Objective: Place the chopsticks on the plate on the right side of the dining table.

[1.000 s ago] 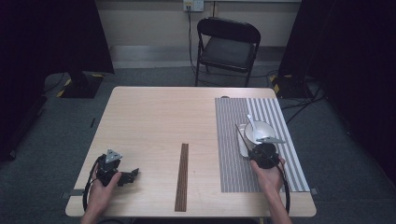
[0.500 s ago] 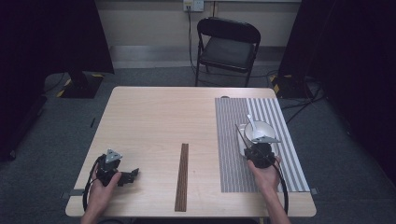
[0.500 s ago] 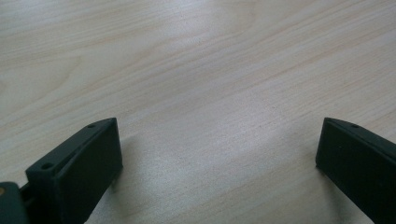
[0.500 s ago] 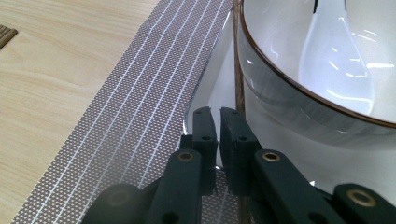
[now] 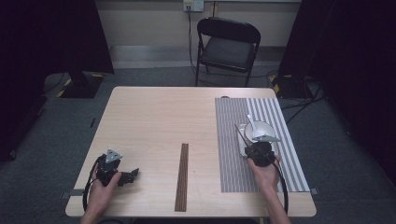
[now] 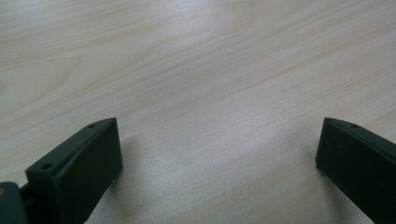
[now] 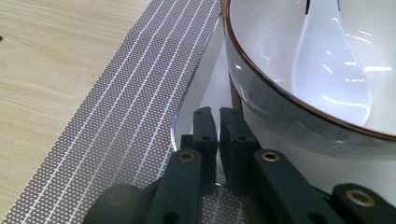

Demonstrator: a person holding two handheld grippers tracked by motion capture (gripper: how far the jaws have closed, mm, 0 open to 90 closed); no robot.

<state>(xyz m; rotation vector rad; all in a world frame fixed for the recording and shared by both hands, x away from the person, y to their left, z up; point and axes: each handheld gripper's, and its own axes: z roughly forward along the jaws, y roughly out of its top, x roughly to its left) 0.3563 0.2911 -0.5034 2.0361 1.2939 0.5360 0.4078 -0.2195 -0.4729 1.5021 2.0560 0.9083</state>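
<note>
A white bowl point(image 5: 261, 129) point(image 7: 280, 56) with a brown rim holds a white spoon point(image 5: 251, 121) point(image 7: 334, 74) and stands on a white plate point(image 5: 241, 140) point(image 7: 210, 84) on the striped grey placemat point(image 5: 231, 168) point(image 7: 126, 121). A thin brown chopstick point(image 5: 239, 133) point(image 7: 233, 95) lies along the plate's left side, beside the bowl. My right gripper point(image 5: 249, 148) point(image 7: 218, 112) is shut on its near end, low over the plate. Over bare wood at the table's front left, my left gripper point(image 5: 133, 175) point(image 6: 219, 154) rests open with nothing between its jaws.
A long brown slatted strip point(image 5: 182, 176) lies at the front middle of the wooden table point(image 5: 159, 121). A black folding chair point(image 5: 229, 46) stands beyond the far edge. Cables trail from both grippers over the table's front edge.
The right gripper's jaws have closed, and it has shifted slightly left, to the plate's left side. The left gripper has not moved.
</note>
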